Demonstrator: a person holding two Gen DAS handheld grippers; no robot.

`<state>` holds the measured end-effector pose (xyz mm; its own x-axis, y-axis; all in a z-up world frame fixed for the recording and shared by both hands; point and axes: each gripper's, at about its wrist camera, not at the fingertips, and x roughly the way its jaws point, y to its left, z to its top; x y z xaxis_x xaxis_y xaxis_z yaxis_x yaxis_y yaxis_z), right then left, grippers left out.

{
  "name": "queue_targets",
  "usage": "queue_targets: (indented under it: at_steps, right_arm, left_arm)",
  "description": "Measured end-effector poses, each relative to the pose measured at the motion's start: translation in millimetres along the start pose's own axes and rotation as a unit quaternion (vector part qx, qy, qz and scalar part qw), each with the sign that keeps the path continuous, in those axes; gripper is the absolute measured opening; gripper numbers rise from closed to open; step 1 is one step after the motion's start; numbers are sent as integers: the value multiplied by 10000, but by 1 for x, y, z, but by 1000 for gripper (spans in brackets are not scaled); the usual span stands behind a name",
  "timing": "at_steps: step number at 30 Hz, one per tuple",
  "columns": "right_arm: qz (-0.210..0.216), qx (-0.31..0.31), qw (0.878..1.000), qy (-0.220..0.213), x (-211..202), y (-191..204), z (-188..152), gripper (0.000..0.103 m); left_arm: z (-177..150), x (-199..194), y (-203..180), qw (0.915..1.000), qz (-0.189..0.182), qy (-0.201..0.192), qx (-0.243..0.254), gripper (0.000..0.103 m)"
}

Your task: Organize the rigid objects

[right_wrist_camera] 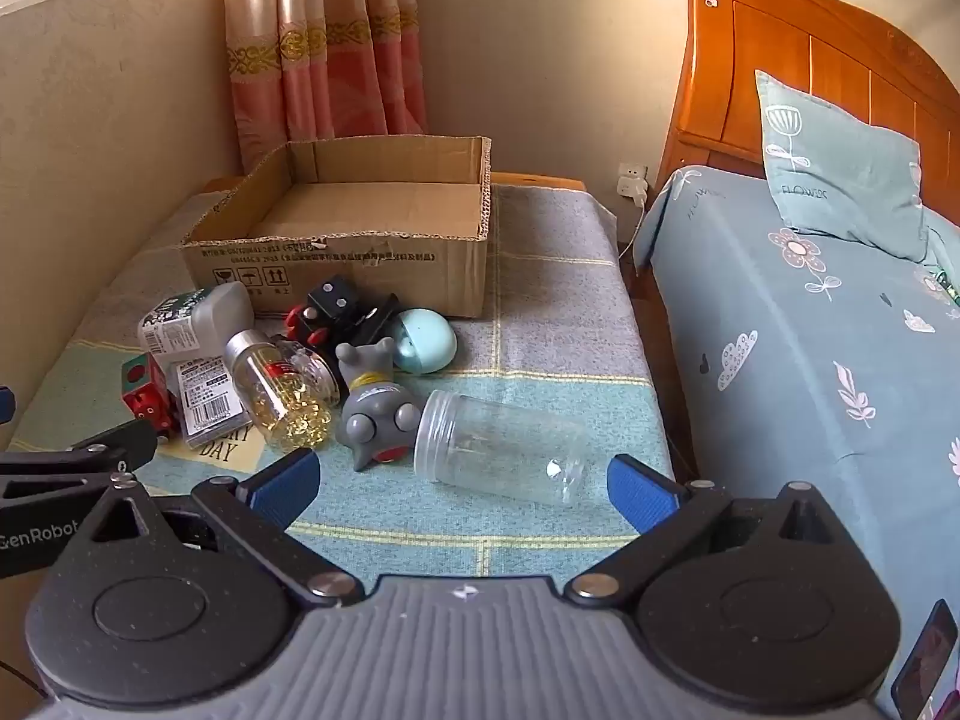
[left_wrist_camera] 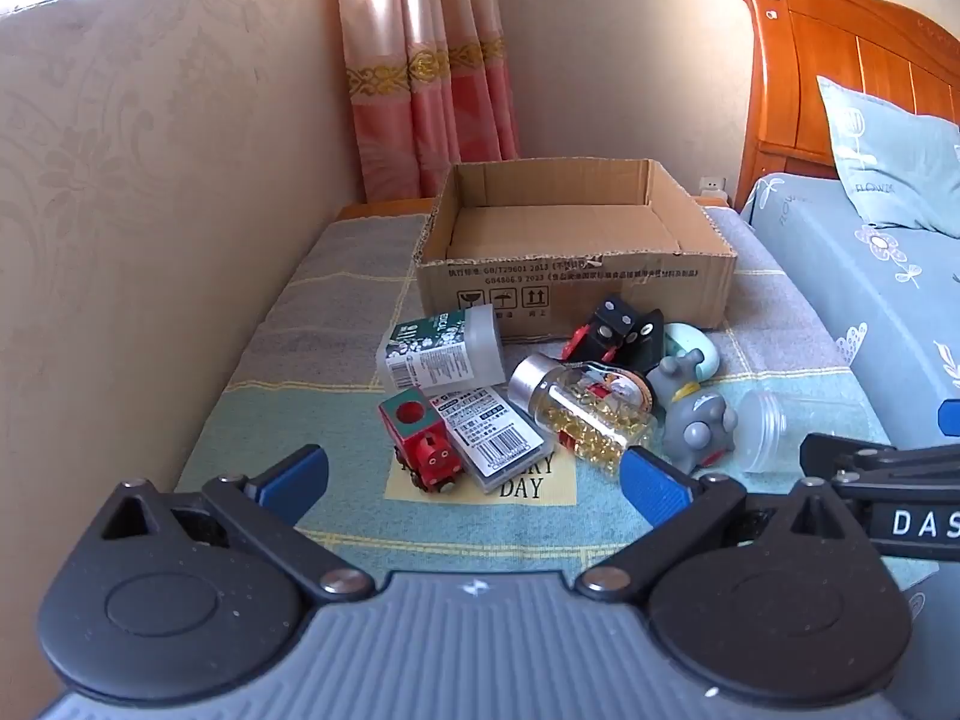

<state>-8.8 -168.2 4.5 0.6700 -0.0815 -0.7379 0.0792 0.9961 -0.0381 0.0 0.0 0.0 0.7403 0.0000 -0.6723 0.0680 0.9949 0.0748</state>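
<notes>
An empty cardboard box [left_wrist_camera: 570, 252] [right_wrist_camera: 360, 240] stands at the back of a checked cloth. In front of it lies a heap: a red toy train [left_wrist_camera: 420, 444] [right_wrist_camera: 147, 399], a flat barcode pack [left_wrist_camera: 492, 438] [right_wrist_camera: 207, 402], a green-labelled bottle [left_wrist_camera: 444, 348] [right_wrist_camera: 186, 318], a jar of yellow capsules [left_wrist_camera: 582, 414] [right_wrist_camera: 282, 390], a black and red toy car [left_wrist_camera: 612, 336] [right_wrist_camera: 336, 312], a grey toy figure [left_wrist_camera: 696, 414] [right_wrist_camera: 372, 414], a pale blue egg [right_wrist_camera: 423, 339], and an empty clear jar [right_wrist_camera: 501, 450] [left_wrist_camera: 765, 429] on its side. My left gripper [left_wrist_camera: 474, 474] is open, hanging short of the train. My right gripper [right_wrist_camera: 462, 486] is open, just short of the clear jar.
A wall runs close along the left. A bed [right_wrist_camera: 810, 360] with a blue flowered sheet and pillow [right_wrist_camera: 840, 168] and a wooden headboard [right_wrist_camera: 780, 48] borders the right. A pink curtain [left_wrist_camera: 426, 60] hangs behind the box. A wall socket with a plug [right_wrist_camera: 633, 177] is in the gap.
</notes>
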Motion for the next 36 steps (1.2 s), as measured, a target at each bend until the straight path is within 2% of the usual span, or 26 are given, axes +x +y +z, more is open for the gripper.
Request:
queue_targets:
  at_steps: [36]
  right_arm:
    - [-3, 23, 10000, -63, -7, -2, 7, 103]
  left_arm:
    - [8, -6, 1, 9999, 48, -83, 87, 102]
